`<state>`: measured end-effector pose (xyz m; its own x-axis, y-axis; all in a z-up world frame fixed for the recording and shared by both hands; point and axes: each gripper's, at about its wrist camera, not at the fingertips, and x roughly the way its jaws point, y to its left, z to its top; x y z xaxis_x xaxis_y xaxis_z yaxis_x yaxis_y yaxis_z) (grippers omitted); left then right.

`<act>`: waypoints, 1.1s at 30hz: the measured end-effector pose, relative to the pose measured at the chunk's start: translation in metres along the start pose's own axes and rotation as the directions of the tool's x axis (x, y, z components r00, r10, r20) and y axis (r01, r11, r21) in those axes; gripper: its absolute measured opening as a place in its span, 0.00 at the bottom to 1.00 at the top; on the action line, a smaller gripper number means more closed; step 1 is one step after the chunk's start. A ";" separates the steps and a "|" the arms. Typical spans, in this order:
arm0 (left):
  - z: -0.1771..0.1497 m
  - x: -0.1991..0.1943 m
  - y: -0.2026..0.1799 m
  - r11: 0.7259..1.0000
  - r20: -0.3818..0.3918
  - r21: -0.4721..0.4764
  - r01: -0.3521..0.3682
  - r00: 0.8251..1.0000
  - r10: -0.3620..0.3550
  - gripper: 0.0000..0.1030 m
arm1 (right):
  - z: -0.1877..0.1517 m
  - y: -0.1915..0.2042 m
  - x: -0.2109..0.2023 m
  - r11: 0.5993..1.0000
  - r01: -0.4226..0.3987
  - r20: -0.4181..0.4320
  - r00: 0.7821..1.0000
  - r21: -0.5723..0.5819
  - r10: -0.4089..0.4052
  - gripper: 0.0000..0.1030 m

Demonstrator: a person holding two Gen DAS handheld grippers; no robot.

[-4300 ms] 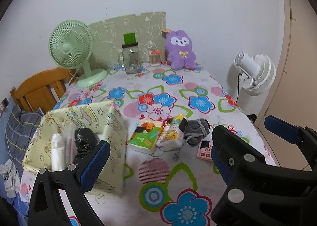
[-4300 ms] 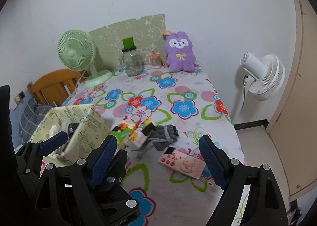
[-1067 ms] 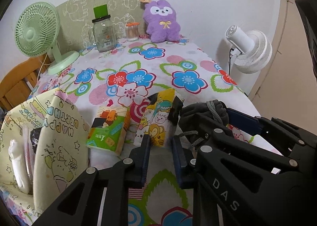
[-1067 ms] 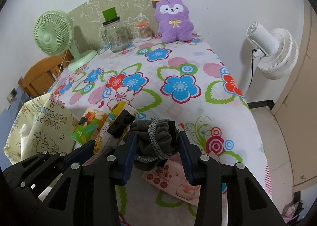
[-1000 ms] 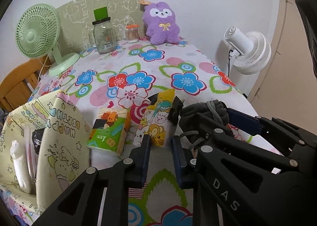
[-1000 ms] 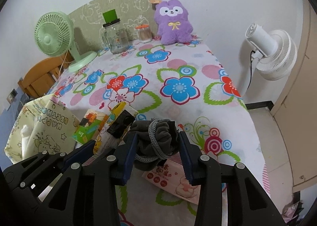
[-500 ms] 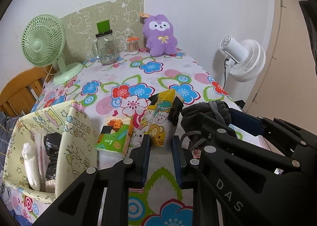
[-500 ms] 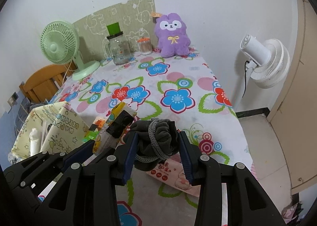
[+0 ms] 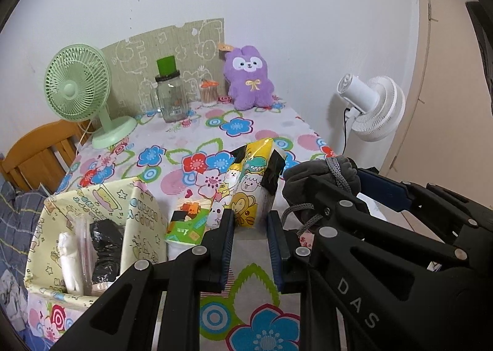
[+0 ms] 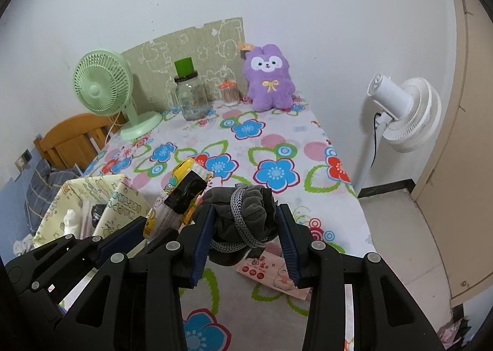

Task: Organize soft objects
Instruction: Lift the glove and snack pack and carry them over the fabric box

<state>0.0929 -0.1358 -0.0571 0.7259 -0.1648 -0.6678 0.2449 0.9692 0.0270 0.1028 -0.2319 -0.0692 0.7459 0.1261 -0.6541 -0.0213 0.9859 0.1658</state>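
My left gripper (image 9: 249, 227) is shut on a yellow cartoon tissue pack (image 9: 246, 184) and holds it above the flowered table (image 9: 191, 141). My right gripper (image 10: 243, 227) is shut on a grey cloth bundle tied with a grey cord (image 10: 243, 212), also lifted; the bundle shows in the left wrist view (image 9: 320, 178) too. The tissue pack shows left of the bundle in the right wrist view (image 10: 175, 197). A yellow patterned storage box (image 9: 77, 227) stands at the table's left front, with a white roll and a black bundle inside. A green tissue pack (image 9: 188, 221) lies beside the box.
A pink wipes pack (image 10: 271, 271) lies on the table under my right gripper. At the back stand a green desk fan (image 9: 83, 89), a glass jar (image 9: 171, 98), a small cotton-swab jar (image 9: 209, 93) and a purple plush (image 9: 248, 79). A white floor fan (image 10: 400, 110) stands right of the table. A wooden chair (image 9: 34, 153) is at the left.
Both grippers closed on their objects and have risen, lifting the tissue pack and the grey bundle off the table. The table looks farther below than a second ago.
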 end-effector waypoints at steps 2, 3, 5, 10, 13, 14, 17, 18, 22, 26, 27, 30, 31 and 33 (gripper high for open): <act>0.001 -0.005 0.000 1.000 0.010 0.001 -0.001 1.000 0.001 0.20 | 0.001 0.001 -0.006 1.000 -0.001 0.009 1.000 -0.002 0.001 0.43; 0.001 -0.008 0.001 1.000 0.015 0.001 -0.002 1.000 0.002 0.20 | 0.001 0.002 -0.009 1.000 -0.001 0.015 1.000 -0.003 0.001 0.43; 0.002 -0.013 0.002 1.000 0.023 0.000 -0.002 1.000 0.002 0.20 | 0.003 0.004 -0.014 1.000 -0.001 0.024 1.000 -0.004 0.001 0.43; 0.003 -0.023 0.005 1.000 0.041 -0.001 -0.007 0.999 0.007 0.20 | 0.005 0.010 -0.027 1.000 -0.004 0.047 0.999 -0.010 0.005 0.43; 0.003 -0.029 0.008 1.000 0.055 -0.001 -0.011 0.998 0.011 0.20 | 0.005 0.014 -0.033 1.000 -0.007 0.060 0.998 -0.015 0.008 0.43; 0.003 -0.032 0.009 1.000 0.061 -0.001 -0.012 0.998 0.012 0.20 | 0.005 0.016 -0.035 1.000 -0.007 0.062 0.998 -0.017 0.008 0.43; 0.003 -0.036 0.013 1.000 0.067 -0.001 -0.011 0.998 0.011 0.20 | 0.006 0.020 -0.039 1.000 -0.007 0.071 0.997 -0.022 0.008 0.43; 0.003 -0.037 0.014 1.000 0.068 -0.001 -0.011 0.998 0.011 0.20 | 0.006 0.022 -0.040 1.000 -0.006 0.072 0.997 -0.023 0.008 0.43; 0.002 -0.043 0.020 1.000 0.078 -0.001 -0.014 0.997 0.014 0.20 | 0.006 0.029 -0.045 1.000 -0.003 0.081 0.997 -0.028 0.005 0.43; 0.003 -0.048 0.028 1.000 0.089 -0.004 -0.018 0.996 0.018 0.20 | 0.007 0.038 -0.049 0.999 -0.003 0.091 0.996 -0.036 0.006 0.43; 0.003 -0.049 0.030 1.000 0.091 -0.006 -0.018 0.996 0.019 0.20 | 0.008 0.040 -0.050 0.999 -0.004 0.093 0.996 -0.039 0.007 0.43; 0.002 -0.053 0.037 1.000 0.099 -0.013 -0.021 0.995 0.022 0.20 | 0.009 0.048 -0.052 0.999 -0.005 0.097 0.995 -0.049 0.010 0.43; 0.002 -0.054 0.039 1.000 0.100 -0.014 -0.022 0.995 0.023 0.20 | 0.010 0.051 -0.052 0.999 -0.006 0.099 0.995 -0.052 0.011 0.43; 0.002 -0.056 0.044 0.999 0.105 -0.017 -0.027 0.994 0.028 0.20 | 0.011 0.056 -0.053 0.998 -0.009 0.101 0.995 -0.058 0.015 0.43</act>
<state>0.0647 -0.0846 -0.0171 0.7959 -0.1556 -0.5850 0.2143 0.9762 0.0319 0.0695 -0.1849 -0.0174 0.8089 0.1292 -0.5736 -0.0667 0.9894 0.1289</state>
